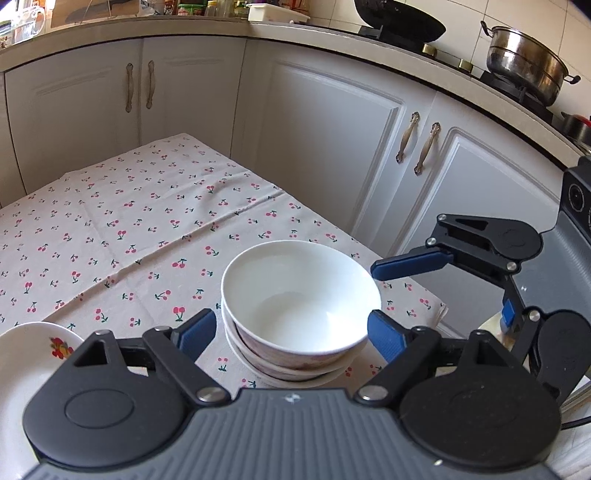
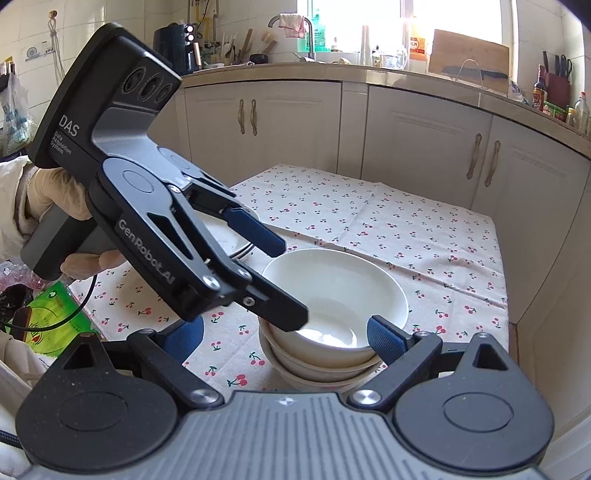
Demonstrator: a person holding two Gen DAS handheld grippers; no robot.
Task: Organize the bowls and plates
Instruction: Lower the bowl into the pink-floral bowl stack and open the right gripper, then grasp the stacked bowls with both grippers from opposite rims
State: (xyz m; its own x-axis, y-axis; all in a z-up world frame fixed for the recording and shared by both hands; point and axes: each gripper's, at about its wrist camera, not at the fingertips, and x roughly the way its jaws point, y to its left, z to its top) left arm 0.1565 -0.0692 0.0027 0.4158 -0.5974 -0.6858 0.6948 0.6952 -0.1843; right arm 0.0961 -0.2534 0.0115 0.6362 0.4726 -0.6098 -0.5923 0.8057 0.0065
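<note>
The table (image 1: 122,206) carries a cherry-print cloth (image 2: 388,236) and stands before white cabinet doors (image 1: 325,147); behind them runs the counter (image 1: 155,33), bearing a steel pot (image 1: 524,62) and a dark wok (image 1: 399,18) at its right end in the left wrist view; in the right wrist view a cutting board (image 2: 469,55) and bottles stand along its back edge.

The stack of white bowls (image 1: 299,295) sits on the cloth near the table's front right corner in the left wrist view; the topmost bowl is nested upright in the ones below; at least three rims are countable in the right wrist view (image 2: 332,295).

A stack of plates (image 2: 231,236) lies on the table's left side, just beyond the bowls and partly hidden by the left tool; one plate with a fruit motif (image 1: 33,350) shows at the lower left in the left wrist view.

The left gripper (image 1: 291,334) is spread wide, its blue pads (image 1: 197,330) flanking the bowl stack at either side without pressing it; contact cannot be confirmed.

The right gripper (image 2: 284,341) is likewise spread; one pad (image 2: 384,339) lies against the near right wall of the stack; seen from the left wrist camera (image 1: 439,288), one finger reaches toward the bowl rim from the right.

A gloved hand (image 2: 48,192) grips the left tool's handle.
</note>
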